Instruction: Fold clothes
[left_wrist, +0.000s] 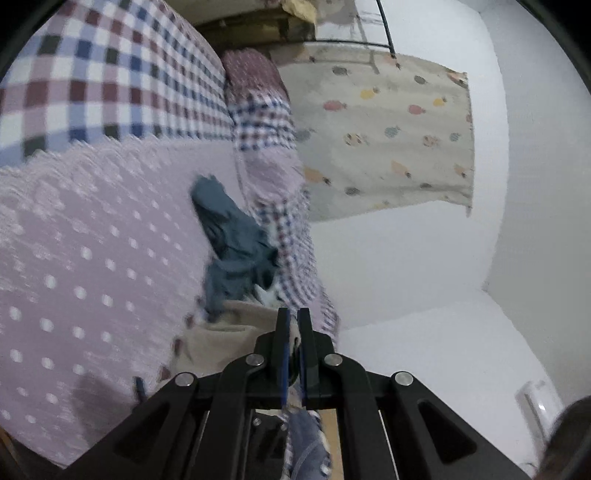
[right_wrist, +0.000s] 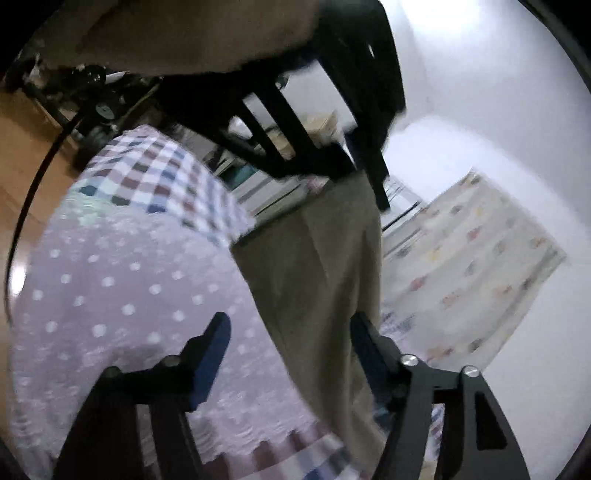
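**Q:** ok where's the garment vs your claws right now?

**Me:** Nearest first. My left gripper (left_wrist: 294, 314) is clenched, blue pads nearly together, with a bit of cloth pinched between them. From the right wrist view that looks like the beige garment (right_wrist: 317, 266), since it hangs down from the left gripper up top. My right gripper (right_wrist: 290, 328) is spread wide, holding nothing. The beige strip runs right through the gap between its fingers; can't tell if it's touching either pad.

**Q:** which way does it run?

**Me:** Long axis goes from the left claw at the top of the right view down toward the bottom, drooping past the edge of the pink dotted bedspread (right_wrist: 110, 295). In the left view a beige bunch (left_wrist: 221, 332) sits just in front of the clenched fingers, a crumpled blue-grey garment (left_wrist: 236, 243) lies beyond it on the bed, then the checked cover (left_wrist: 110, 81).

**Q:** labels?

**Me:** Nothing readable, too blurry. Furthest off is a cloth with fish shapes (left_wrist: 388, 136).
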